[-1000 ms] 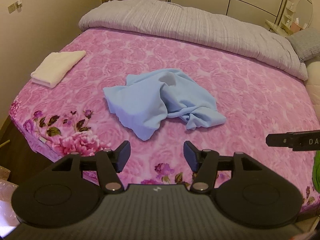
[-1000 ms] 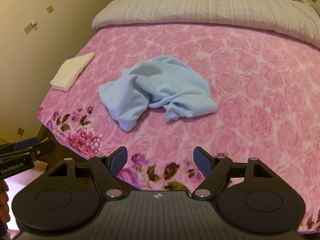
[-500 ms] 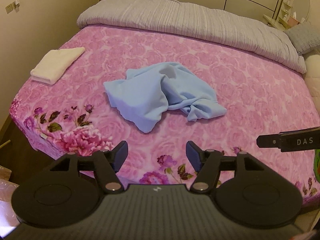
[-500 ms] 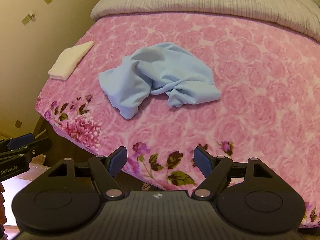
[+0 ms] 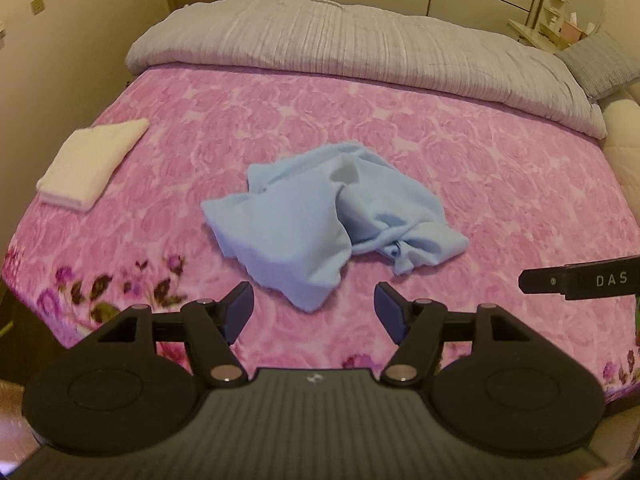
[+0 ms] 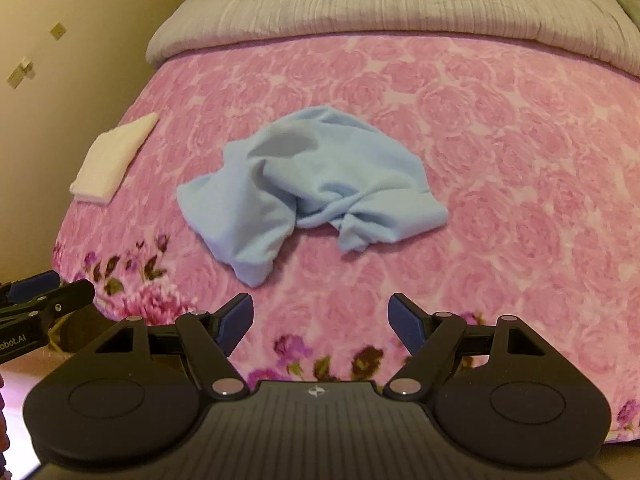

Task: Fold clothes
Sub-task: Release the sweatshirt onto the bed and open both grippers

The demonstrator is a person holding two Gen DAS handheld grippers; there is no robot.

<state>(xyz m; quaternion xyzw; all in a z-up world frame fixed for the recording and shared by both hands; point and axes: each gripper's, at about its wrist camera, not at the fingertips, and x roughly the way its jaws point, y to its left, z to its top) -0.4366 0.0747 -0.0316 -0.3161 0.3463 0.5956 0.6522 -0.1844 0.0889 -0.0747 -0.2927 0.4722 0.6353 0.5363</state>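
A crumpled light blue garment [image 5: 320, 220] [image 6: 304, 184] lies in a heap near the middle of the pink rose-patterned bed [image 5: 500, 184] [image 6: 520, 152]. My left gripper [image 5: 314, 312] hovers open just short of the garment's near corner, nothing between its fingers. My right gripper [image 6: 320, 318] is open too, above the bed's front edge, a little nearer to me than the garment. The right gripper's tip [image 5: 576, 280] shows at the right edge of the left wrist view, and the left gripper's tip [image 6: 44, 304] at the left edge of the right wrist view.
A folded white cloth [image 5: 92, 162] [image 6: 114, 158] rests near the bed's left edge. A grey rolled duvet [image 5: 360, 44] [image 6: 380, 8] runs across the far side, a grey pillow [image 5: 600, 60] at its right end. Walls and wardrobe doors stand behind.
Both grippers have moved forward toward the bed; the blue garment sits closer to the fingertips than before. The jaws stay open and the garment has not moved.
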